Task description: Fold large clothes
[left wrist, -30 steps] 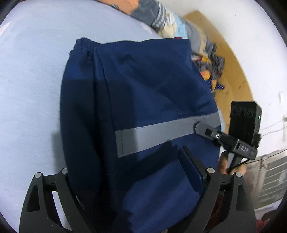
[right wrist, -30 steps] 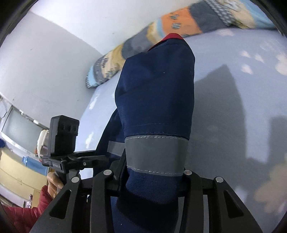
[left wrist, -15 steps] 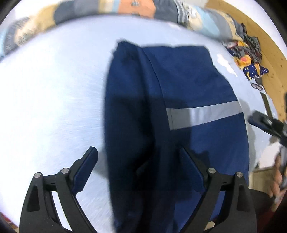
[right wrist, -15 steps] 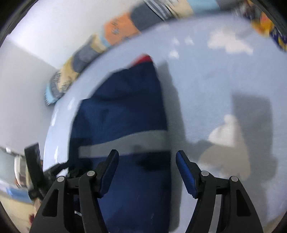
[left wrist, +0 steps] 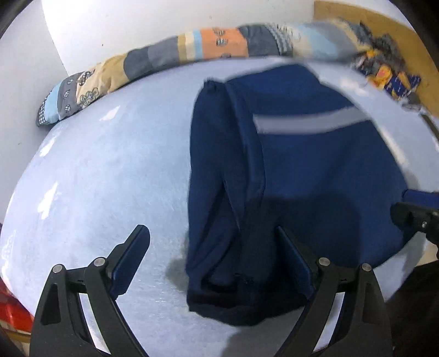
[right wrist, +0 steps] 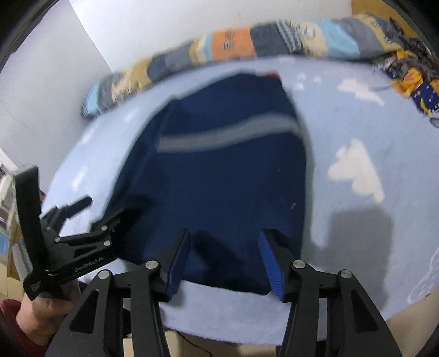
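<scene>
A navy garment (left wrist: 315, 170) with a grey reflective stripe (left wrist: 310, 123) lies folded flat on the pale blue bed sheet (left wrist: 109, 178). My left gripper (left wrist: 212, 239) stands open over the garment's near left corner, and its pads touch no cloth. In the right wrist view the same garment (right wrist: 219, 178) fills the middle. My right gripper (right wrist: 223, 247) hovers at its near hem with the jaws closing. Cloth shows between the fingers, but the pads do not press on it. A hand (right wrist: 41, 304) carries the left gripper (right wrist: 101, 211) at the garment's left edge.
A long patchwork bolster (left wrist: 192, 52) lies along the white wall at the far side. Colourful clothes (left wrist: 384, 74) are piled at the far right beside a wooden board (left wrist: 397, 24). The bed's front edge (right wrist: 247, 324) runs just below my right fingers.
Both grippers let go of the navy garment and drew back toward the near edge. The garment, held up a second ago, now lies flat on the sheet.
</scene>
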{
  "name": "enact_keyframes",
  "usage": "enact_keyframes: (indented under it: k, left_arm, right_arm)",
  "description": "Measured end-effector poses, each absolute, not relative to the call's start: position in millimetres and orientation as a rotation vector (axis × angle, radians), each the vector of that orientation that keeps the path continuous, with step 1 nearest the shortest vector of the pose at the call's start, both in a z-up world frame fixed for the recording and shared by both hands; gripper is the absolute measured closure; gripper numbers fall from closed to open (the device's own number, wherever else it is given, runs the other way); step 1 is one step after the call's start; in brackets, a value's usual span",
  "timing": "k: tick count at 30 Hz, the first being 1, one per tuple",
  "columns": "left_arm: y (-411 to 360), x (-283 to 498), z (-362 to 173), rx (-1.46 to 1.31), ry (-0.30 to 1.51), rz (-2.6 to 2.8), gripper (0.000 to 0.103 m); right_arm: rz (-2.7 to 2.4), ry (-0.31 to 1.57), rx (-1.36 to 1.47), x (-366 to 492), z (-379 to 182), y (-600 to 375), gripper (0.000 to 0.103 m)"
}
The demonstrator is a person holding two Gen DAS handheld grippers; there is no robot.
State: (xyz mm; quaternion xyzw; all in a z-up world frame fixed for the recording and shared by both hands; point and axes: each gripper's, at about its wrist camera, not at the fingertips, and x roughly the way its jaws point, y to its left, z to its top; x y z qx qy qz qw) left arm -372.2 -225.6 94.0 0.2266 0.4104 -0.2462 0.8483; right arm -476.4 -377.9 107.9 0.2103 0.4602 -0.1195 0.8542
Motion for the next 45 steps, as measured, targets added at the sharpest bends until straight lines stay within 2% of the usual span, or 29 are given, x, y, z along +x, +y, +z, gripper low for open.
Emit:
enact_keyframes:
  k: [8,34,41,45]
  left_arm:
    - [-233.5,-389.6,82.3,0.527,0.695,-0.447,0.005]
    - [-229.4,-391.4,79.7,0.501,0.704,-0.442,0.001]
    - [-219.8,-390.1,95.8,0.431,0.803,-0.460,0.001]
    - [-206.1,-409.2,115.5,0.369,0.774,-0.512,0.001]
  right_arm:
    - [-0.293,1.024,0.359,-459.6,92.5,-370.6,0.043]
    - [-0.279,1.010,0.333,-468.2,86.7,-365.5,0.042]
    - [-0.297,0.948,0.349,-479.7,99.4,-362.9,0.042]
    - [-0.334,0.881,0.429,-506.8,108.7,-364.3,0.032]
